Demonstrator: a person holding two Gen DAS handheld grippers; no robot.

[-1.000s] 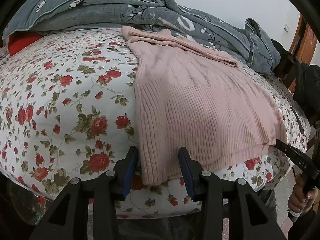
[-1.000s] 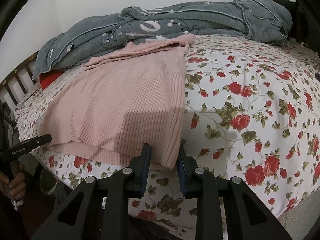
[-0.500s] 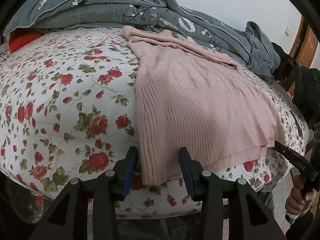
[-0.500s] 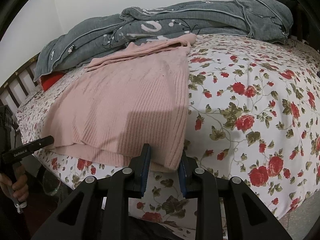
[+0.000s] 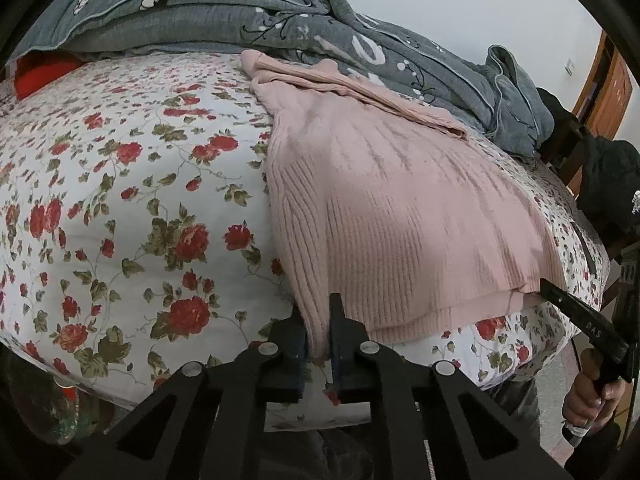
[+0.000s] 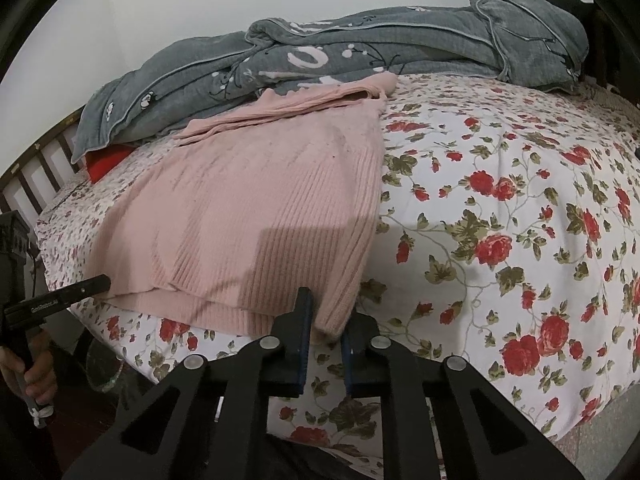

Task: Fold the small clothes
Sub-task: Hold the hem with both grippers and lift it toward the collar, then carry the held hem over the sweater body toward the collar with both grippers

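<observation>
Looking along the left gripper [image 5: 319, 338], I see both fingers pinched tight on the near left corner of the pink sweater [image 5: 400, 216], right at its ribbed hem where it hangs over the edge of the bed [image 5: 120, 220]. The sweater lies flat on the flowered sheet, its far end against the heap of grey bedding [image 5: 280, 20].

From the right gripper [image 6: 326, 330], the other hem corner sits between the fingers, and the jaws are closing on it; the pads look to be touching the knit already.

To do this fold well, I would wait until both corners feel equally firm, then lift them together just clear of the sheet and carry the hem straight toward the neckline. Keeping the hands level and evenly apart should stop the loose knit from sagging or twisting, and the far end from dragging into the bedding.
</observation>
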